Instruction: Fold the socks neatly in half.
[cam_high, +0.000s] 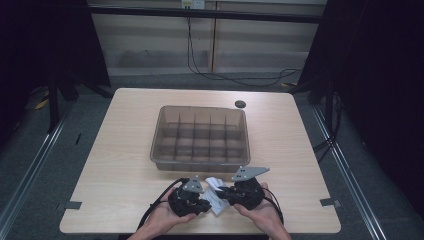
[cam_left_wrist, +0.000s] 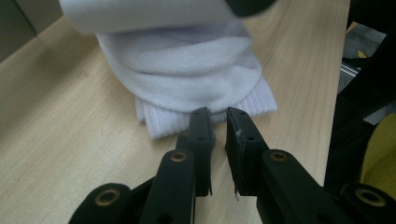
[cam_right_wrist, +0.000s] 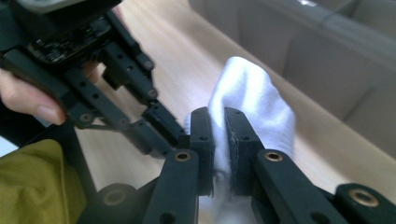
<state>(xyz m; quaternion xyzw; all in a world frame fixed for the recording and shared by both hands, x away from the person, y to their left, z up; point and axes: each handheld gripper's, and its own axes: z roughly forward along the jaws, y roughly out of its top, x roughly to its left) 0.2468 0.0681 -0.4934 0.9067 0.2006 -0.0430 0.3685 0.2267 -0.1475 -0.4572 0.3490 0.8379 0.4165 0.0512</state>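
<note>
— What's the biggest thing in front of us?

— The pale wood-grain worktop, with rounded corners. In the middle of it sits a translucent grey plastic organiser box, its inside split by dividers into a grid of small compartments. A small dark round disc lies on the worktop just beyond the box's far right corner.

— And the person?

— Both hands come in at the near edge, each holding a black two-fingered tool. The left gripper and the right gripper point towards each other, very near, just in front of the box.

— What's between them?

— A white folded sock, lying on the worktop between the two tools, on the near side of the box and outside it. In the left gripper view its ribbed cuff lies flat on the wood with the smoother part bunched up above it.

— How do the fingers stand?

— The right gripper's fingers are clamped on a fold of the sock, the white cloth pinched between them. The left gripper's fingers are only slightly apart, their tips right at the ribbed cuff; I cannot tell whether they have any cloth.
</note>
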